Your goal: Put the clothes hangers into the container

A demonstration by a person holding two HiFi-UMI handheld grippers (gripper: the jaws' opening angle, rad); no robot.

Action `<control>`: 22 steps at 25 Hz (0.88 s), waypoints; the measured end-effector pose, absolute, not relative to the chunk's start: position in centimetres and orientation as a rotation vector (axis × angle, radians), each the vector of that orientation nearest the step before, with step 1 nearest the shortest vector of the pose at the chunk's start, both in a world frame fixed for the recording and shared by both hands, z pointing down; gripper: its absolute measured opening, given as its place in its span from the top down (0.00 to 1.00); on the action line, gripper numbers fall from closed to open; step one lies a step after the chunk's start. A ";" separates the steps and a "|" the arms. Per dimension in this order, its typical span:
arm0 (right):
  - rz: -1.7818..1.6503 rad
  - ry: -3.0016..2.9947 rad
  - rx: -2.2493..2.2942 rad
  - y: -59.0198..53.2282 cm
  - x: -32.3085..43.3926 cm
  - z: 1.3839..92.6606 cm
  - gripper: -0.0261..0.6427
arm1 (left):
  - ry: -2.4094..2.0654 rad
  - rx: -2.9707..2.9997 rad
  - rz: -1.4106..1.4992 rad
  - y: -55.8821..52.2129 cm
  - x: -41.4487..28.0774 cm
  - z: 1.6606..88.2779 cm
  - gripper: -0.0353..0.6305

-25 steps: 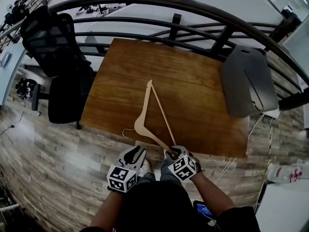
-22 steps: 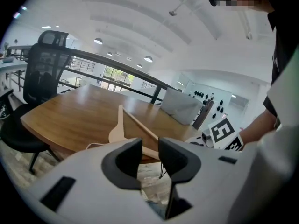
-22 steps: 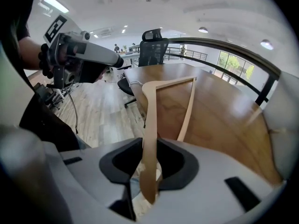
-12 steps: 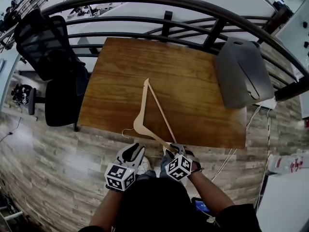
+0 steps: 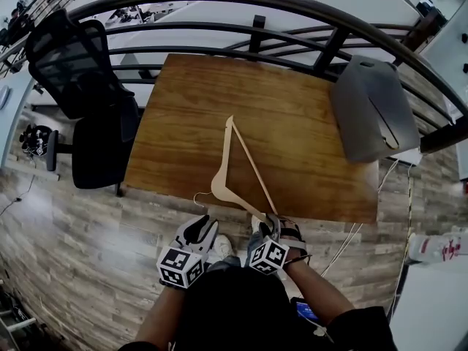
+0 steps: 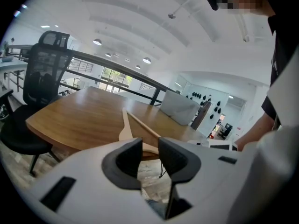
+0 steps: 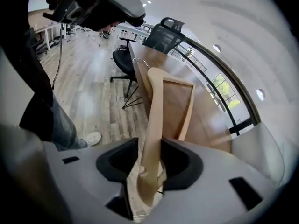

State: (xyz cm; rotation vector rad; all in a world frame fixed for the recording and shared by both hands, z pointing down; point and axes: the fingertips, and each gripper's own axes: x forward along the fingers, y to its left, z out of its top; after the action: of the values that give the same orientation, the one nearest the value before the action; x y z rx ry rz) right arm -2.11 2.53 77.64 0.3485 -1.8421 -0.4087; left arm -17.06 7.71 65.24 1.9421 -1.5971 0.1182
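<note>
You are holding the right gripper just off the near edge of the table, with the near end of the wooden hanger between its jaws. The jaws have just been opening. The hanger's arm is filling the gap between them and appears to be touching both pads, so you are pinching it loosely at best.

The hanger is lying flat on the tabletop. Its long axis is running from your right gripper away toward the middle, leaning slightly left, and its wire hook is sitting at the near edge.

The grey container is standing at the far right corner, well apart from the hanger. The coming move is therefore likely heading away and to the right, and your right hand is the nearer one.

You are keeping the left gripper beside the right, its jaws slightly parted and empty.

An office chair is standing at the left edge. A dark railing is curving behind the table, and plank flooring is lying below.
</note>
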 end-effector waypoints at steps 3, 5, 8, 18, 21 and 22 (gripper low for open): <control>-0.456 -1.827 0.384 2.3 -2.2 77.4 0.79 | -1.588 1.946 0.121 8.0 -17.2 65.3 0.79; -0.432 -1.836 0.397 2.2 -2.4 77.1 0.80 | -1.579 1.953 0.123 8.1 -17.3 65.3 0.79; -0.371 -1.878 0.404 2.2 -2.7 76.3 0.81 | -1.567 1.965 0.129 7.8 -17.4 65.4 0.79; -0.115 -2.076 0.393 3.2 -3.6 71.8 0.81 | -1.437 1.949 0.072 6.3 -15.3 66.2 0.77; 0.024 -2.139 0.406 3.5 -3.7 70.7 0.81 | -1.370 1.843 -0.054 5.0 -14.7 67.1 0.68; 0.062 -2.157 0.408 3.6 -3.7 70.4 0.81 | -1.357 1.800 -0.102 4.3 -14.6 67.4 0.65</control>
State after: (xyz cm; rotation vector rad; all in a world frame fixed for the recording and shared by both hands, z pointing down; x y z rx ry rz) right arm -3.75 3.57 70.44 0.4078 -2.1571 0.0620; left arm -14.64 4.28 67.41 1.7999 -1.3566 -0.1024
